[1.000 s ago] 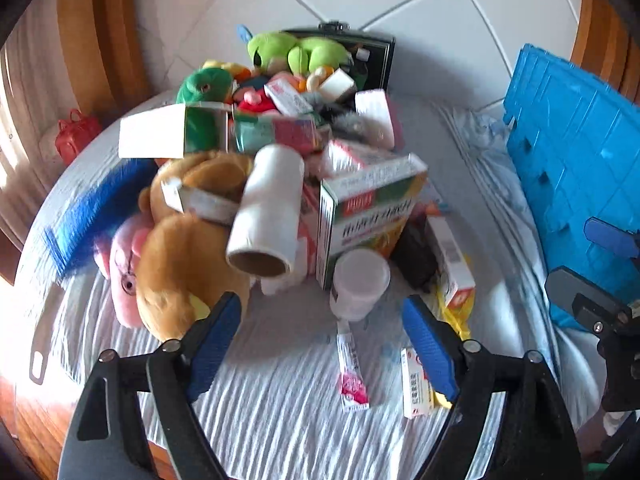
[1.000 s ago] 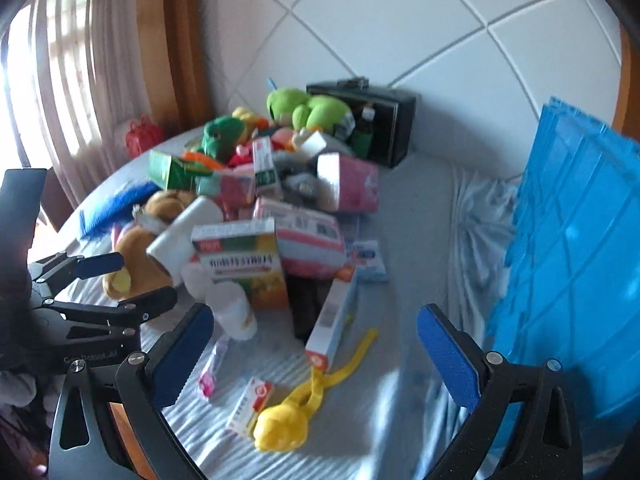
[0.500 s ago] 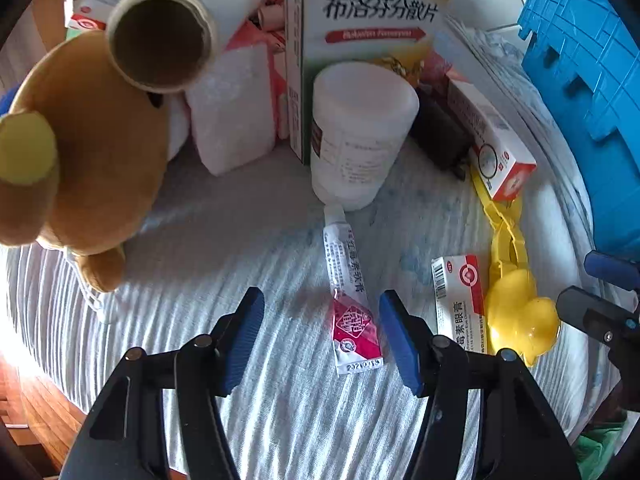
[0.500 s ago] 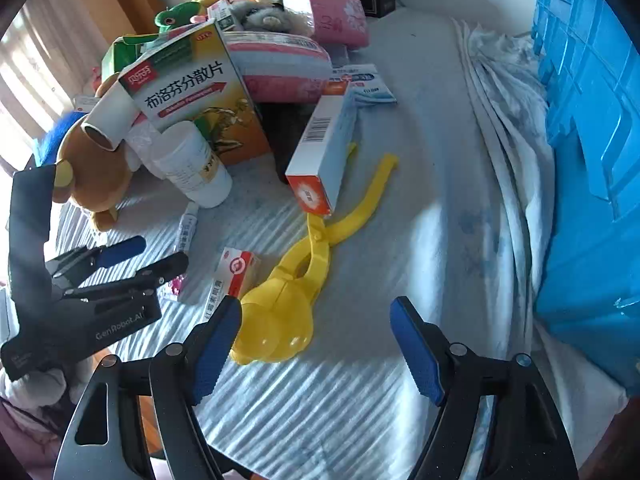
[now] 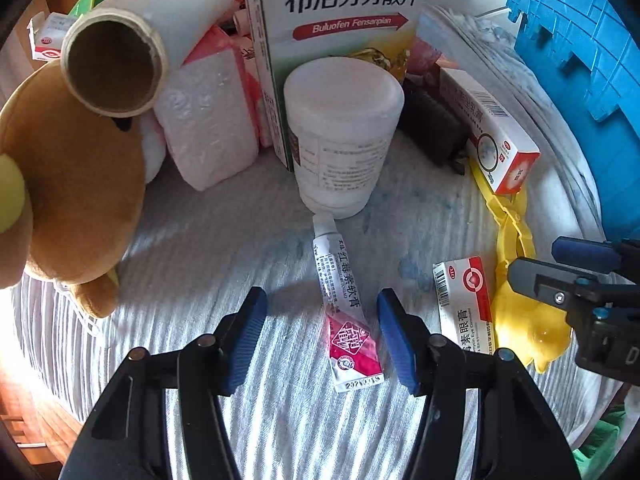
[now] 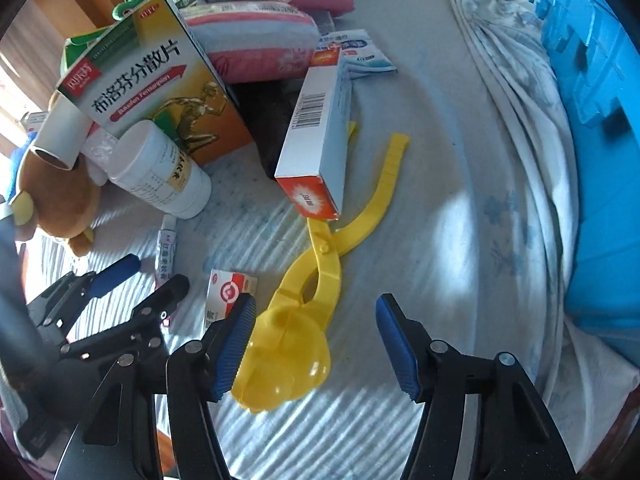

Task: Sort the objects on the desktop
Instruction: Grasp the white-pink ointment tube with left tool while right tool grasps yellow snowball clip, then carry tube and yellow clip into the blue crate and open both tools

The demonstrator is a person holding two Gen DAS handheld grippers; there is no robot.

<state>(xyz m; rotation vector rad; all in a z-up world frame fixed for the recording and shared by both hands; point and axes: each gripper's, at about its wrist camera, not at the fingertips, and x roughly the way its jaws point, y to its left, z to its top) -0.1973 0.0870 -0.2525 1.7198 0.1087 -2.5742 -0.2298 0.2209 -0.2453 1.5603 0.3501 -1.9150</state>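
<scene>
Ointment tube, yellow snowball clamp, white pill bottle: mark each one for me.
ointment tube [image 5: 347,304], left wrist view, middle of its printed body.
yellow snowball clamp [image 6: 288,360], right wrist view, on the round scoop.
white pill bottle [image 5: 344,136], left wrist view, on its side wall below the lid.

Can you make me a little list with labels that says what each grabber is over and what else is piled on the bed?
left gripper: over the ointment tube, jaws not touching it
right gripper: jaws closing, yellow scoop toy by the left jaw, not gripped
between the two: small red and white box
pile behind: white jar, big medicine box, brown teddy, cardboard roll
right side: blue crate
</scene>
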